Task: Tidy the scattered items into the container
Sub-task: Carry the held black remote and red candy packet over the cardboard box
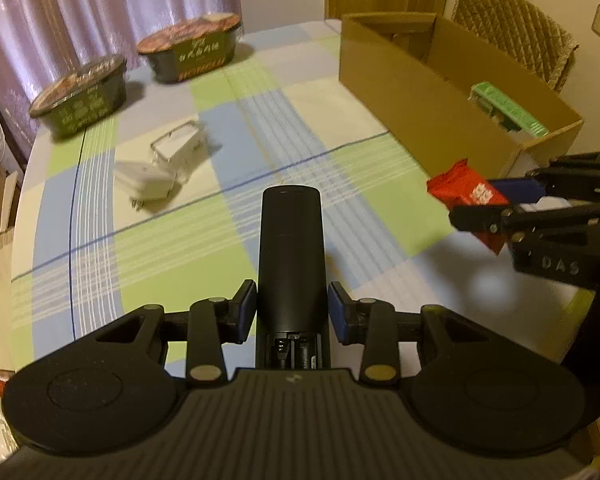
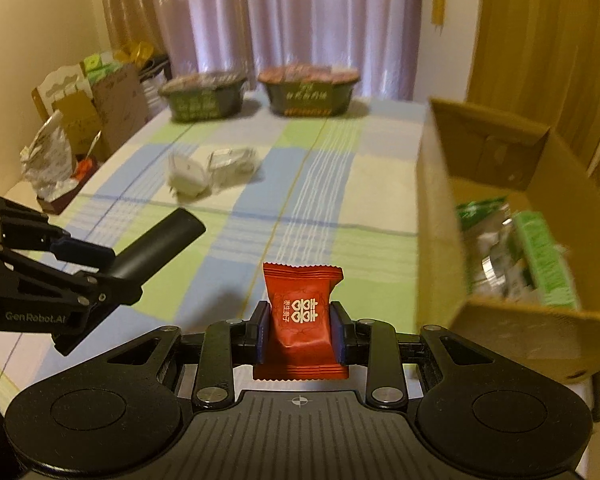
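Observation:
My left gripper (image 1: 292, 312) is shut on a black remote control (image 1: 291, 256), held above the checked tablecloth with its open battery bay toward the camera. My right gripper (image 2: 300, 332) is shut on a red candy packet (image 2: 302, 312). The right wrist view shows the left gripper (image 2: 88, 264) at the left with the remote (image 2: 160, 240) sticking out. In the left wrist view the right gripper (image 1: 512, 204) holds the packet (image 1: 468, 192) just before the cardboard box (image 1: 420, 100). The box (image 2: 440, 240) holds green packages (image 2: 540, 256). A white charger (image 1: 146, 180) and a clear case (image 1: 178, 146) lie on the cloth.
Two dark instant-noodle bowls (image 1: 80, 96) (image 1: 192, 46) stand at the far end of the table, before a curtain. A quilted chair back (image 1: 516, 32) rises behind the box. Cardboard boxes and bags (image 2: 80, 120) crowd the floor left of the table.

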Demonstrator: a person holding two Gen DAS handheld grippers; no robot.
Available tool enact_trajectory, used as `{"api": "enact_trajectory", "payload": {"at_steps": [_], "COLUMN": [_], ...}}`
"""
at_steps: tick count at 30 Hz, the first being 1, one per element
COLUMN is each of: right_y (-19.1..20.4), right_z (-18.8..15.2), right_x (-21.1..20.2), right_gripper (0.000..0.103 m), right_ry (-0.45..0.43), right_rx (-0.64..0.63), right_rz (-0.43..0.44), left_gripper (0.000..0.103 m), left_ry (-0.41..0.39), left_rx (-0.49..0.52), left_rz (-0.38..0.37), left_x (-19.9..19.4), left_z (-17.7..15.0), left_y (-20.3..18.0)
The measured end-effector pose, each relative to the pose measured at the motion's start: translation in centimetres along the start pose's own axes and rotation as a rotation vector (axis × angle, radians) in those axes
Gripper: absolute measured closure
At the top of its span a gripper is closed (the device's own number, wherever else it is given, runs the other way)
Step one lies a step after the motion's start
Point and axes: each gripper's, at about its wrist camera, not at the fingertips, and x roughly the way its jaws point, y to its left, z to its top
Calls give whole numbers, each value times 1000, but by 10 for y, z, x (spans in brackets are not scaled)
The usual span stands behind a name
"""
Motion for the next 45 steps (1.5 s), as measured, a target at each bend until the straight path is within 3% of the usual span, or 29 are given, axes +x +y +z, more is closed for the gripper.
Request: {"api": "enact_trajectory", "payload": {"at_steps": [13, 22, 31, 45], "right_y": [-75, -140, -181, -198], "right_z": [36, 45, 44, 47], "right_x": [-65, -77, -73, -66], "right_gripper": [70, 70, 70, 70], "right_ry": [-144, -176, -171, -169], "right_rx": [52, 120, 171, 180], "right_rz": [-122, -192, -202, -204], "left_gripper": [70, 70, 70, 70], "left_ry": [-122, -158, -145, -135], "left_rx": [28, 3, -31, -94], "left_rz": [-119, -214, -206, -199], "left_x": [-18, -4, 24, 42], "left_z": [78, 134, 153, 160], "left_y": [-78, -134, -165, -166]}}
